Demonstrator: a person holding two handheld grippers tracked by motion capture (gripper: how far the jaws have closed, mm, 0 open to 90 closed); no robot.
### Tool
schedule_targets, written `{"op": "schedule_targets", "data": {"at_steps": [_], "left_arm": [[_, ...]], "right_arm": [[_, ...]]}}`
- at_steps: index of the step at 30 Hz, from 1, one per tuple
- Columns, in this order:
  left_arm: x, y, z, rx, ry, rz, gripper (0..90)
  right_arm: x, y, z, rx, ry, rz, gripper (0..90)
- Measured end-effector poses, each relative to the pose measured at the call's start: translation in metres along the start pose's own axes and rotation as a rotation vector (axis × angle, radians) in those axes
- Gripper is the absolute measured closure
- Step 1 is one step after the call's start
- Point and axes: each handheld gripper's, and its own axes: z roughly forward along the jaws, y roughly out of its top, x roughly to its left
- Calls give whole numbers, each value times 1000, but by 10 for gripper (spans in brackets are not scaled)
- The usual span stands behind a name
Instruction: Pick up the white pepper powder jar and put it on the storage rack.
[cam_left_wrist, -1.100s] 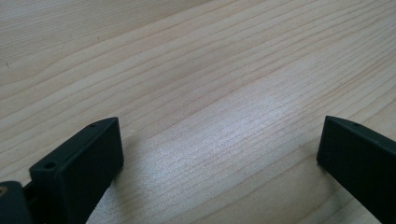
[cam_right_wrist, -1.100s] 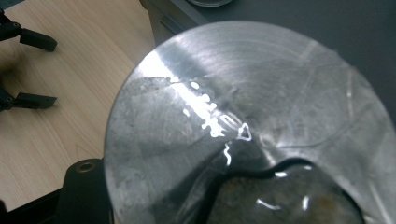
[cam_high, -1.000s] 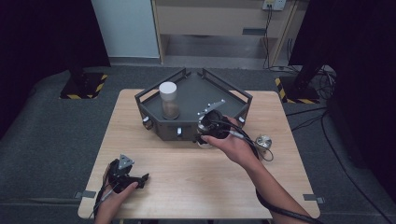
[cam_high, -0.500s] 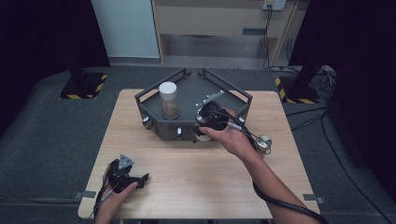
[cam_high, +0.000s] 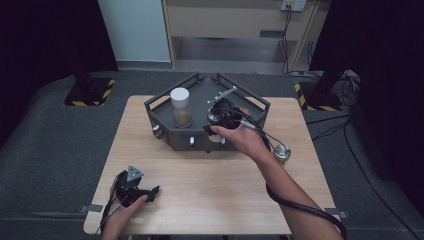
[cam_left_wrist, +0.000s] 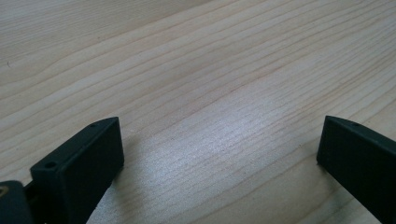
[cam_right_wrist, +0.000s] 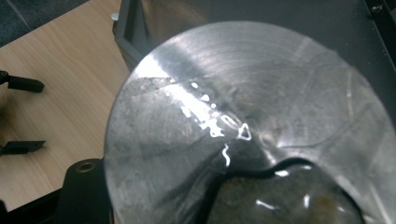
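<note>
Round metal part (cam_right_wrist: 243, 126), gripped between the closed jaws of the right hand-held gripper (cam_high: 220, 122), held above the front right of the dark tray (cam_high: 165, 125), near a white-capped jar (cam_high: 180, 107). Left hand-held gripper (cam_high: 150, 191) rests open on the desk (cam_high: 210, 175), well apart

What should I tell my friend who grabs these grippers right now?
Left gripper: open, idle on the wooden table near the front left corner.
Right gripper: shut on a round metal piece, held over the dark tray.
A white-capped jar stands in the tray; a small metal part lies on the table by the right forearm.
Done: piece picked up. Left: probably setting it down in the tray.
</note>
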Motion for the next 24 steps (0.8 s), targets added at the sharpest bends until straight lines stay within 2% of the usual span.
{"op": "schedule_targets", "data": {"at_steps": [6,24], "left_arm": [[0,0,0,0,-2,0,0],[0,0,0,0,-1,0,0]], "right_arm": [[-5,12,2,-3,-16,3,310],[-13,32,1,-12,-43,10,310]]}}
